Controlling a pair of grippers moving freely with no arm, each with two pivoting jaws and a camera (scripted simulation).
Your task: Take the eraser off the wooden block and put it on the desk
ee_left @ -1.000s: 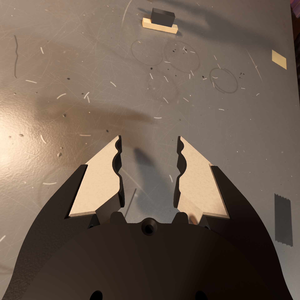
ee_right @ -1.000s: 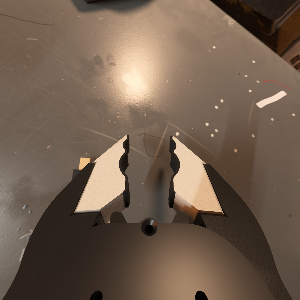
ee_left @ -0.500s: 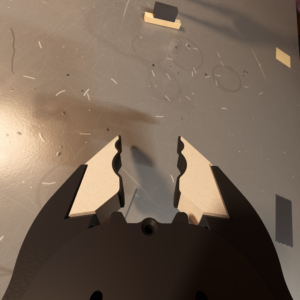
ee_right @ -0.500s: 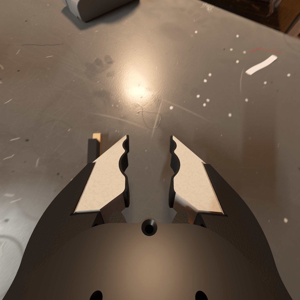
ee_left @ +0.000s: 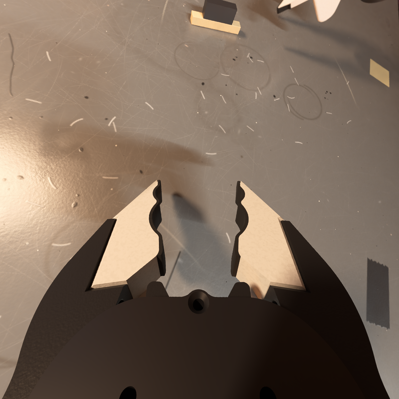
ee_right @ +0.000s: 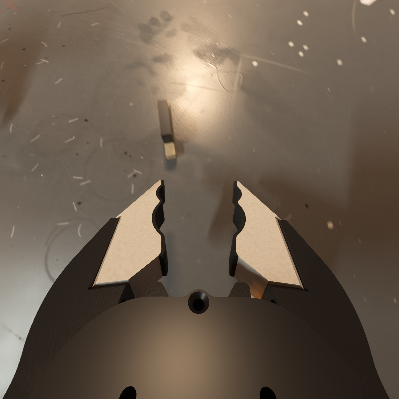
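Eraser (ee_left: 219, 9) sits on top of the block (ee_left: 215, 23), dark on pale wood, at the far end of the desk (ee_left: 108, 86); from the right wrist view the pair appears end-on, eraser (ee_right: 165, 117) over block (ee_right: 170, 149), ahead of the right gripper (ee_right: 198, 183) and slightly left of its centre line, well apart from the tips; both tongs are spread with nothing between them, the left gripper (ee_left: 197, 183) hanging far back over bare desk

Step in hand looks like the right gripper's approach; to do it well, I would shift a little left until the eraser lies midway between the 2 fingers, then come down only as far as the eraser's sides, so the pads close on the eraser alone and not on the wood under it; the eraser looks narrow in this direction, so the present gap should clear it; lift straight up, since a sideways pull could drag the block along; left gripper can stay where it is
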